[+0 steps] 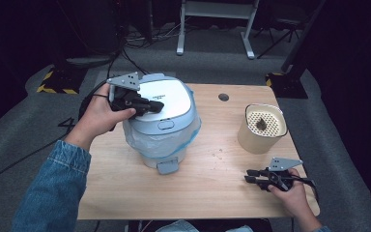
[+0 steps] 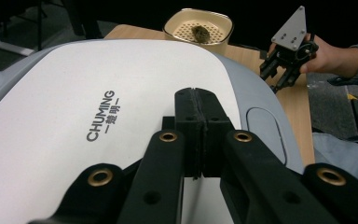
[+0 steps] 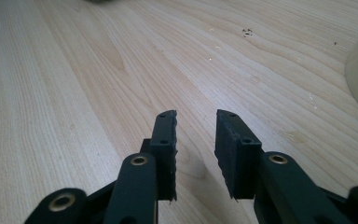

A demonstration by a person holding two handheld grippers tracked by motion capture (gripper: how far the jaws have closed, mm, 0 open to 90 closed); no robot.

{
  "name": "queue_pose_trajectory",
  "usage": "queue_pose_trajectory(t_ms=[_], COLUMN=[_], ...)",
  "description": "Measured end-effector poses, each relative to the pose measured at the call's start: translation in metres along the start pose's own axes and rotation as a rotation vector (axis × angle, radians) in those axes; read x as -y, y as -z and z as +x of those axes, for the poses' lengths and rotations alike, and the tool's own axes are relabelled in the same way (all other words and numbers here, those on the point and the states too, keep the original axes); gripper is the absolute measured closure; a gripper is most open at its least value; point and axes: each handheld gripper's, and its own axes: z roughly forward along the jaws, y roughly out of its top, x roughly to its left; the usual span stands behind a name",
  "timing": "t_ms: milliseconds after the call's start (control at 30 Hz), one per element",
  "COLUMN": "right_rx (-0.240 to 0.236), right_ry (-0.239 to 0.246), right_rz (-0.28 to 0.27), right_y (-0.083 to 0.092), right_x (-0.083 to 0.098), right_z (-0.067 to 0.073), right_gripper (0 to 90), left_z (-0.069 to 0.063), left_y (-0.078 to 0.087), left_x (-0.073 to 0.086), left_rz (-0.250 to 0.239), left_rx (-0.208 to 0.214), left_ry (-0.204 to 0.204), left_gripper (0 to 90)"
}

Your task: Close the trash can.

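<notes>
High view: the white-and-grey lidded plastic bin [image 1: 162, 123], lined with a translucent bag, stands left of centre on the pale wooden surface [image 1: 140, 193], towards its far edge, with its grey pedal pointing at the near edge. The left gripper [image 1: 157, 107] rests on the left part of the white lid; the left gripper view shows its jaws pressed fully together with nothing between them, their tips on the lid beside the printed lettering. The cream round-cornered container with a perforated insert [image 1: 262, 126] stands near the right edge of the surface, well apart from the bin, with a small dark lump on the insert. The right gripper [image 1: 248, 175] lies low near the near right corner; its jaws are narrowly apart and empty, over bare wood.
</notes>
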Motion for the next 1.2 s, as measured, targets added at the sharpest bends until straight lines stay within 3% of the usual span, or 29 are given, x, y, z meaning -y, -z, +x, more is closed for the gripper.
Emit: queue_pose_trajectory(t_ms=[267, 567, 800, 833, 900, 967, 1067, 1200], right_rx=[-0.004, 0.0, 0.0, 0.004, 0.005, 0.017, 0.041, 0.089], right_ry=[-0.001, 0.003, 0.002, 0.0, -0.005, -0.005, -0.01, -0.041], right_rz=[0.001, -0.004, -0.003, -0.004, -0.015, -0.024, -0.028, -0.065], right_y=[0.0, 0.002, 0.002, 0.002, 0.002, 0.002, 0.004, 0.01], right_x=[0.0, -0.001, -0.001, -0.001, -0.002, -0.003, -0.004, -0.008], right_z=[0.0, 0.0, 0.0, -0.001, -0.002, -0.003, -0.006, -0.011], right_gripper=[68.6, 67.8, 65.7, 64.6, 61.9, 57.8, 51.5, 39.2], left_z=[-0.002, -0.008, -0.011, -0.011, -0.013, -0.015, -0.021, -0.032], left_y=[-0.002, -0.005, -0.005, -0.005, -0.005, -0.002, 0.006, 0.024], left_x=[0.002, 0.0, 0.0, 0.0, 0.0, 0.001, 0.003, 0.007], left_rz=[-0.018, 0.029, 0.017, 0.017, 0.005, -0.021, -0.078, -0.101], left_rx=[-0.026, -0.083, -0.109, -0.129, -0.165, -0.154, -0.168, -0.221], left_ry=[0.008, -0.026, -0.048, -0.055, -0.025, -0.009, 0.016, 0.019], left_gripper=[90.0, 90.0, 90.0, 87.4, 60.4, 55.8, 43.5, 40.4])
